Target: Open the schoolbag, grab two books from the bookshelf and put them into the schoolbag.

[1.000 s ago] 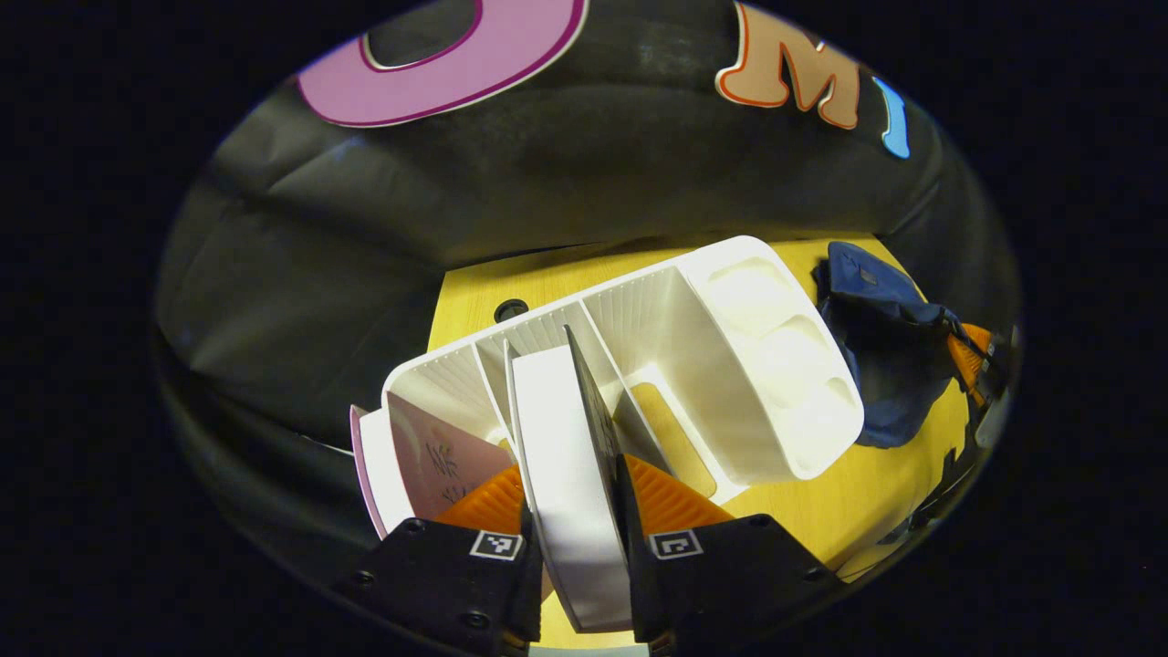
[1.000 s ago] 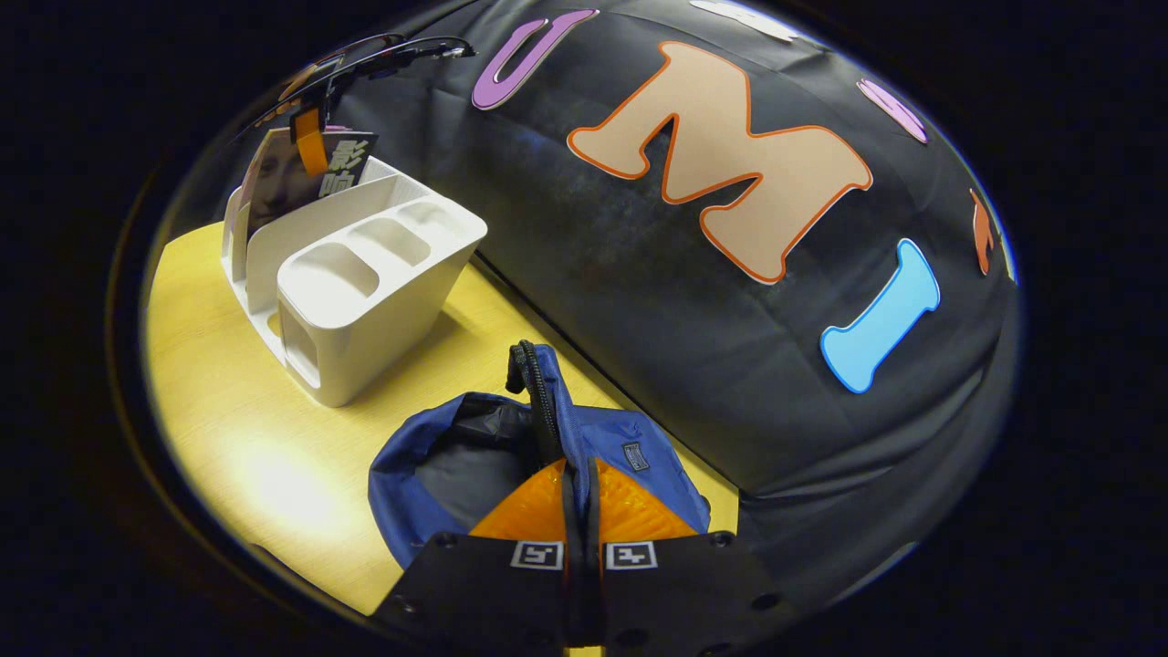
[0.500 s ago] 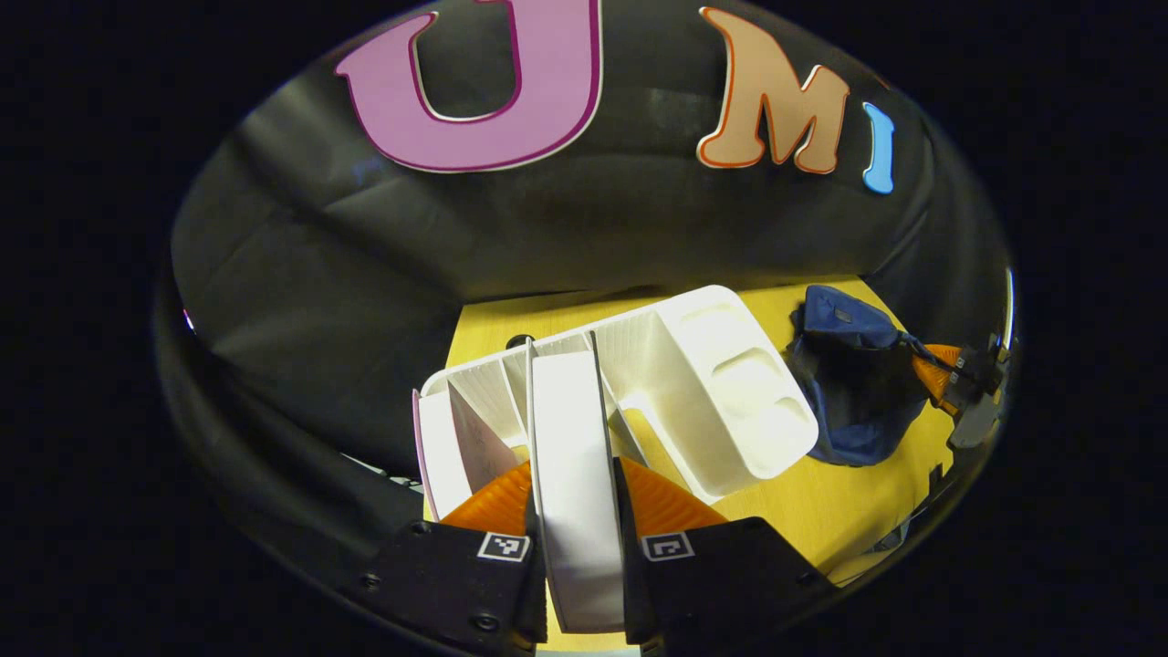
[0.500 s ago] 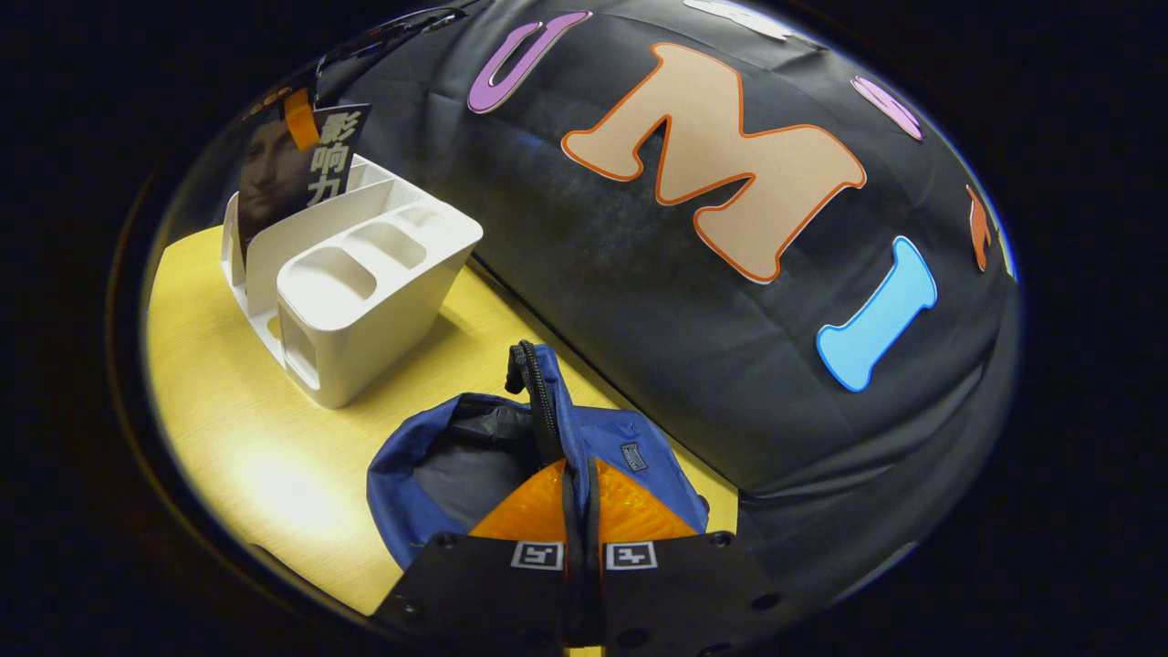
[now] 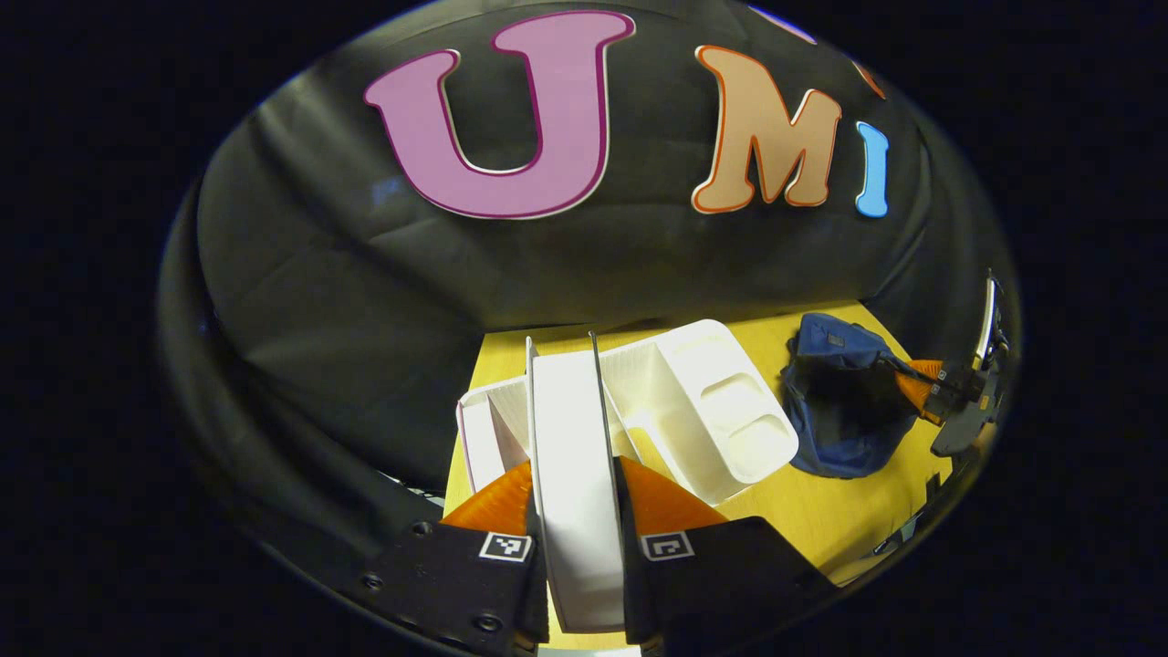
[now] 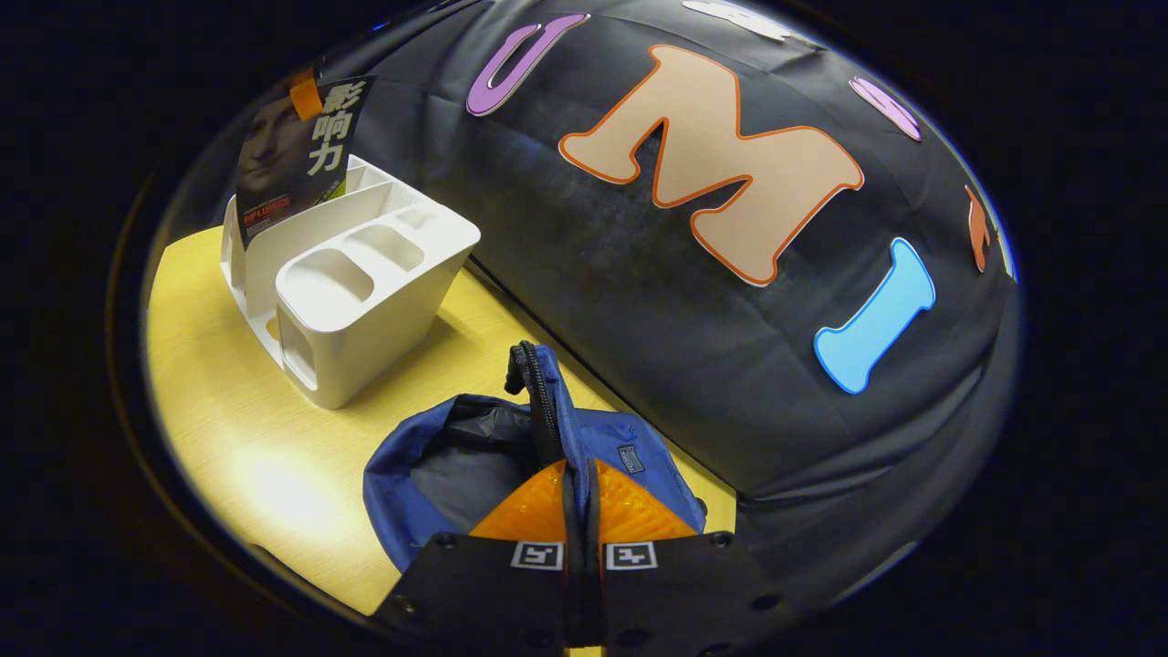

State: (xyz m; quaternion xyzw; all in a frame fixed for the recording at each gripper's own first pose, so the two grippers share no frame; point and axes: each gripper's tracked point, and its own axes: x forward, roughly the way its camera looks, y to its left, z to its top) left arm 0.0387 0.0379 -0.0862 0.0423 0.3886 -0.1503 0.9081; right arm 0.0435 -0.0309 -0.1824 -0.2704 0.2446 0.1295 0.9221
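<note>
My left gripper (image 5: 577,484) is shut on a thick book (image 5: 573,474), held edge-on with its white page block toward the camera, above the white bookshelf (image 5: 721,411). In the right gripper view that book (image 6: 297,155) shows a dark cover with a face, raised mostly clear of the white bookshelf (image 6: 365,301). A second book (image 5: 474,436) stands in the rack's left slot. My right gripper (image 6: 579,484) is shut on the black zipper edge of the blue schoolbag (image 6: 438,474), holding its mouth open. The schoolbag (image 5: 835,411) lies right of the rack, with the right gripper (image 5: 922,388) at its rim.
A yellow wooden table (image 6: 228,411) carries the rack and the bag. Black cloth wall (image 6: 639,319) rises directly behind both. The rack's right end has several shallow empty cups (image 5: 744,415).
The left gripper has lifted the book upward out of its slot; the rack looks smaller and lower now. The right gripper and the bag have stayed put.
</note>
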